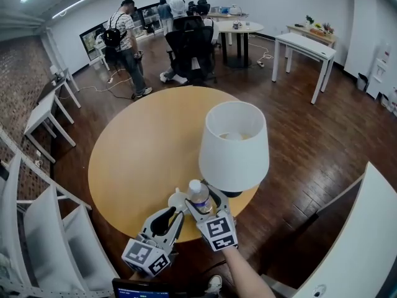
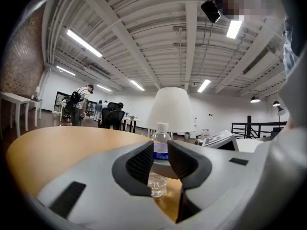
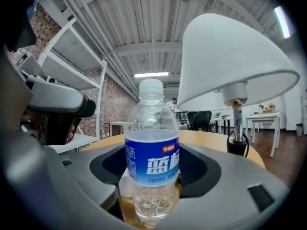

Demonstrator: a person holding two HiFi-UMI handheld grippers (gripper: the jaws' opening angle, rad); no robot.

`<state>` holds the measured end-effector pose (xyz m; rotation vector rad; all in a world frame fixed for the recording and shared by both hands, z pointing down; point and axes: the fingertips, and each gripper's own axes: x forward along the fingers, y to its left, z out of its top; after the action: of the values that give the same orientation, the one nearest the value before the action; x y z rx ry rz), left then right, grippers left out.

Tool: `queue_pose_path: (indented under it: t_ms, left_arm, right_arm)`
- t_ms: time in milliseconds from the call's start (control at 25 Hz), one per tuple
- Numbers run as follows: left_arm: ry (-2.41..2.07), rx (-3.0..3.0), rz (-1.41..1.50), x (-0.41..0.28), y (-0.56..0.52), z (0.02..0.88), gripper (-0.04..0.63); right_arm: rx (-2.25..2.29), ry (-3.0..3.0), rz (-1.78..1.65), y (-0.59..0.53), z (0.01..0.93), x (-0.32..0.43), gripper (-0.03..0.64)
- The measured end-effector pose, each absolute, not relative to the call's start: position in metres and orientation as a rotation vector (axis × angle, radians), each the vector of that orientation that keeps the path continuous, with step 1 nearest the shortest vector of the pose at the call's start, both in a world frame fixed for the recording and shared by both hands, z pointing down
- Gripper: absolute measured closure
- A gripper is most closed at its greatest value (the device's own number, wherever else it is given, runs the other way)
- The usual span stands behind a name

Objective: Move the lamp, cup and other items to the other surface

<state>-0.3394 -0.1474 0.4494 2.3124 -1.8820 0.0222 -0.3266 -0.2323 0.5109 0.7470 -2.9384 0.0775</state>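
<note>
Our left gripper [image 1: 178, 212] hovers low at the table's [image 1: 136, 154] near edge, its jaws almost together with a thin gap and pinching nothing. Just past its tips sits a white cup [image 1: 177, 199]. Next we see the bottle [image 3: 152, 162] standing between our right gripper's [image 1: 201, 202] spread jaws. The lamp [image 1: 234, 144] stands just beyond, rightward

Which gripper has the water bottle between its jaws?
The right gripper: the water bottle stands between its jaws. The left gripper only faces it from farther back.
</note>
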Motion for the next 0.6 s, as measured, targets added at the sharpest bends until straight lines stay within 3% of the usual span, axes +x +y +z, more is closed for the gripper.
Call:
queue_pose_path:
  t_ms: [320, 600]
  left_arm:
    - [-1.882, 2.314, -0.008, -0.339, -0.156, 0.441, 0.494]
    - [-1.744, 2.405, -0.03, -0.289, -0.162, 0.436, 0.524]
  right_arm:
    - [0.744, -2.992, 0.019, -0.215, 0.484, -0.311, 0.33]
    - [0.874, -2.994, 0.029, -0.194, 0.456, -0.251, 0.328]
